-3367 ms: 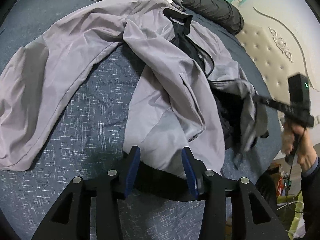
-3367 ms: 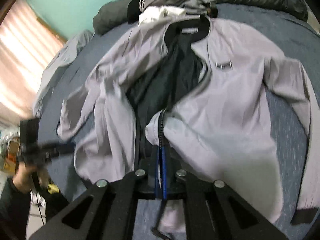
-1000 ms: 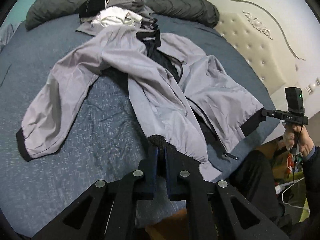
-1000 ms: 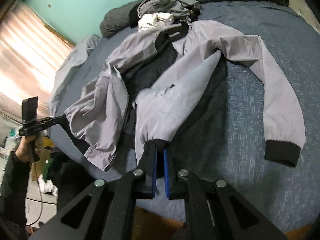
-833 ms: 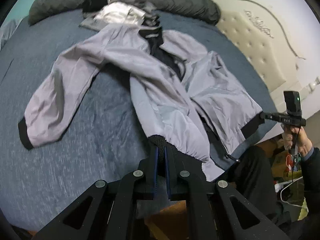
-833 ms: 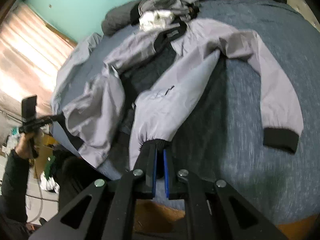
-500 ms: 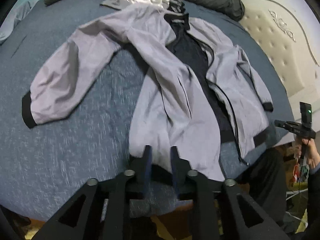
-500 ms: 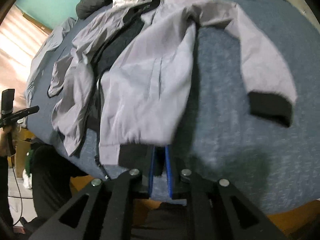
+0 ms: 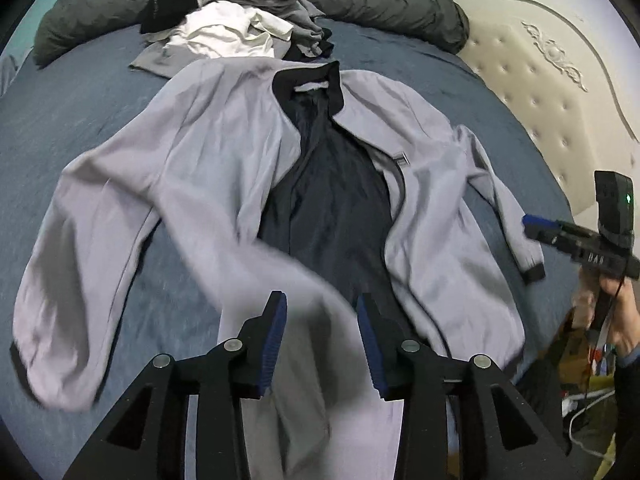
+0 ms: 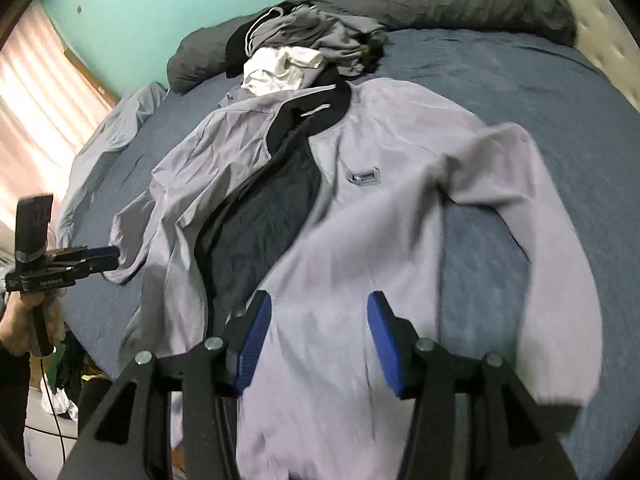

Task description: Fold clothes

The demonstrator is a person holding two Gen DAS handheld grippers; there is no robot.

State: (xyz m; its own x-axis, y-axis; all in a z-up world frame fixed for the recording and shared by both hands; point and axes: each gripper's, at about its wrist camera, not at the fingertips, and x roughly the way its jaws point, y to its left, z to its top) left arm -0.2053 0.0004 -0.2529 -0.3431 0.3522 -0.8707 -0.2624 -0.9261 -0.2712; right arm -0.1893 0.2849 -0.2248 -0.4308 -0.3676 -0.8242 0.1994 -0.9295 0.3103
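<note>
A home bedroom: a bed [image 9: 100, 92] with blue cover, tufted cream headboard [image 9: 540, 92] at right, teal wall [image 10: 160, 4], curtained window [image 10: 36, 96] at left.

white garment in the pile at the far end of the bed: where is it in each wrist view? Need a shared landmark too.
Left wrist view: white garment sits upper left of centre, just beyond the grey jacket's black collar.
Right wrist view: white garment sits upper centre-left, again just beyond the collar.
Shared landmark: the jacket's black collar, directly on the near side of the white garment in both.
</note>
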